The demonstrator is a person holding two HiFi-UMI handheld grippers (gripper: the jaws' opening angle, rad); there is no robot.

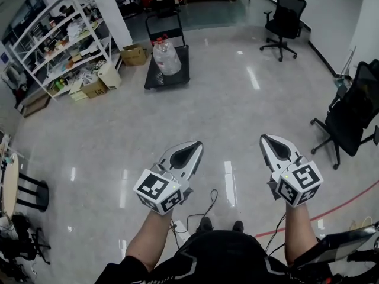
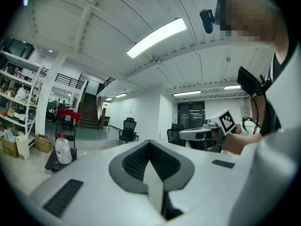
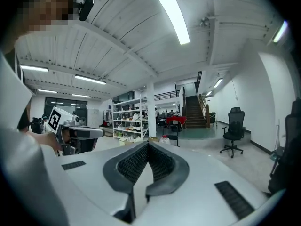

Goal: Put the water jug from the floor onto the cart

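Note:
In the head view the clear water jug (image 1: 166, 57) with a red cap stands upright on the black flat cart (image 1: 177, 76), far ahead across the grey floor. My left gripper (image 1: 197, 144) and right gripper (image 1: 264, 138) are held side by side in front of me, well short of the cart, both shut with nothing between the jaws. The left gripper view shows its jaws (image 2: 149, 142) pressed together, with the jug (image 2: 62, 149) on the cart (image 2: 51, 164) at far left. In the right gripper view the jaws (image 3: 148, 145) meet, and the jug's top (image 3: 164, 139) peeks just beyond them.
White shelving (image 1: 59, 34) with cardboard boxes (image 1: 135, 54) lines the left wall beside the cart. Black office chairs stand at the back right (image 1: 285, 21) and at the right (image 1: 352, 114). A black stool (image 1: 26, 191) is at the left, and cables (image 1: 204, 209) lie by my feet.

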